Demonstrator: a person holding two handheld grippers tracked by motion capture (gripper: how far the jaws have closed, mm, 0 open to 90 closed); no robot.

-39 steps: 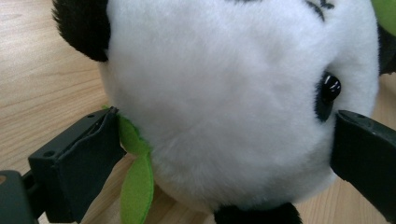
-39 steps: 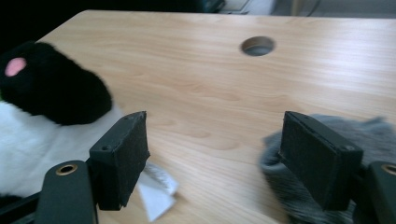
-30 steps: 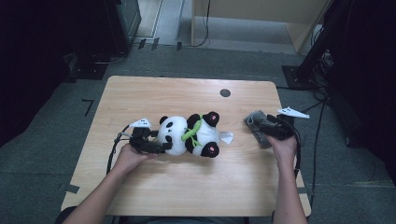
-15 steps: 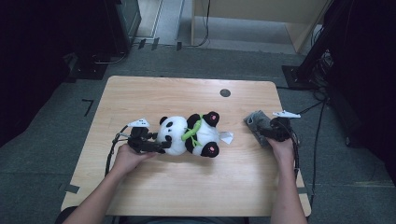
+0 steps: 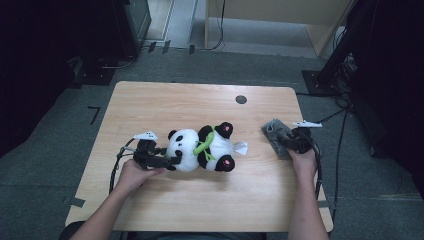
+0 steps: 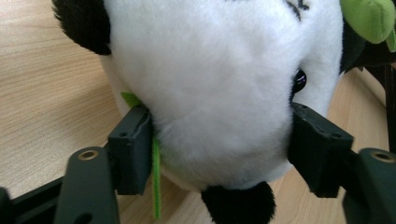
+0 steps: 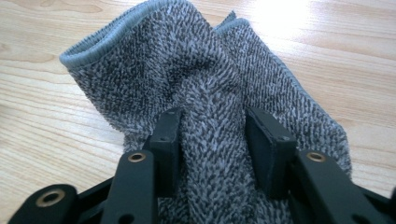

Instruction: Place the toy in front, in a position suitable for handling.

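On the table [image 5: 150, 105], left gripper [image 6: 219, 154] pinches the panda [image 6: 215, 84]; right gripper [image 7: 212, 144], just closing, pinches the towel [image 7: 187, 70].

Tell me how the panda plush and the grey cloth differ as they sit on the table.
The panda plush is black and white with green trim; the grey cloth is one speckled grey. The plush is plump and lies near mid-table; the cloth is thin, bunched into folds near the right edge. The left gripper clamps the plush's head; the right gripper, its jaws just closing, pinches a fold of cloth. Both are soft and gripped.
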